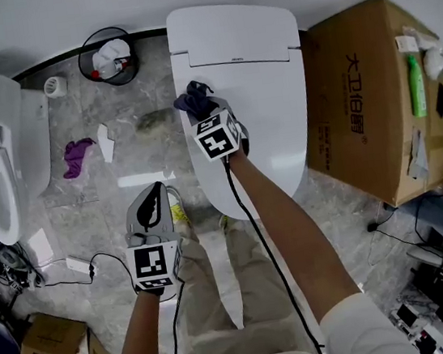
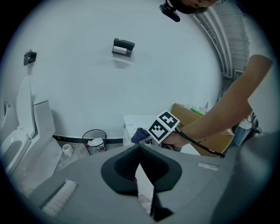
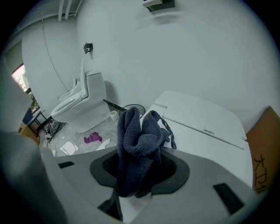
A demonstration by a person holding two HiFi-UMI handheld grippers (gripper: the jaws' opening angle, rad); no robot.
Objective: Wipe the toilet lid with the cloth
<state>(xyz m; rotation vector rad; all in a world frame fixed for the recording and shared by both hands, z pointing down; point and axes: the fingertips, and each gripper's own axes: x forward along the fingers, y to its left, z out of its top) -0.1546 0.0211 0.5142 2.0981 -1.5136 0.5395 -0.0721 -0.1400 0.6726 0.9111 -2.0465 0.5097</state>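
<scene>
— What's in the right one?

— My right gripper [image 1: 200,108] is clamped on the cloth [image 3: 139,140], a dark knitted wad that sticks out past the tips. The toilet lid [image 1: 264,101] lies closed, just under and ahead of it. I can't tell whether the cloth touches it yet

— And the other?

— My left gripper [image 1: 151,210] hangs low and well behind the right one, jaws together on nothing

— So what worries you?

— The wad is bunched, not spread. If I press down flat, I think the hard tips could reach the lid before the cloth does and scrape it. A loose loop of yarn [image 3: 169,131] dangles on the right side of the wad, and it could catch on the seam [image 3: 205,130] further ahead

— Anything else?

— The lid's edge is just to the left of the gripper, so a sideways stroke that way may run off it. The lid also looks smooth, and dragging across it may tug the cloth out if only a little is pinched
</scene>
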